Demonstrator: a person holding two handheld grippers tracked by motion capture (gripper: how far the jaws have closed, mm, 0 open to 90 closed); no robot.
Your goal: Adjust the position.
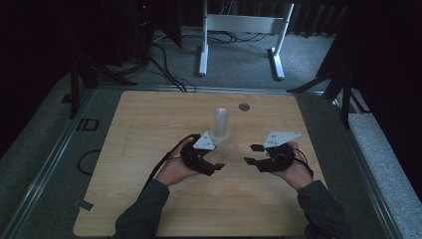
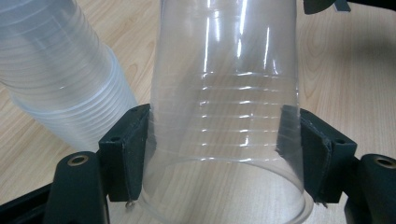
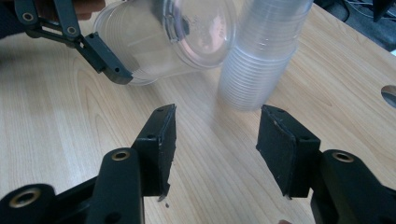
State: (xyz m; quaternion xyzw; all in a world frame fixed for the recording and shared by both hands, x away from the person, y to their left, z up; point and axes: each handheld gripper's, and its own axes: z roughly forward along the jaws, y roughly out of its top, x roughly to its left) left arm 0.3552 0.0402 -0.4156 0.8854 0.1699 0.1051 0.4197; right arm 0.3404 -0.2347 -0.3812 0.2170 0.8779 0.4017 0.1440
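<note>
A dim lab: a pale wooden table (image 1: 149, 199) on grey carpet (image 1: 239, 59), black cables (image 1: 164, 64), a white metal stand (image 1: 244, 25).

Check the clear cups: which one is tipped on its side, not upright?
The single clear cup clamped between the left gripper pads, held on its side. The others form a nested cup stack standing mouth-down on the wooden table beside it.

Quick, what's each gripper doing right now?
Left gripper: closed on a clear plastic cup, held beside the cup stack.
Right gripper: open, nothing between its pads, above the table.
</note>
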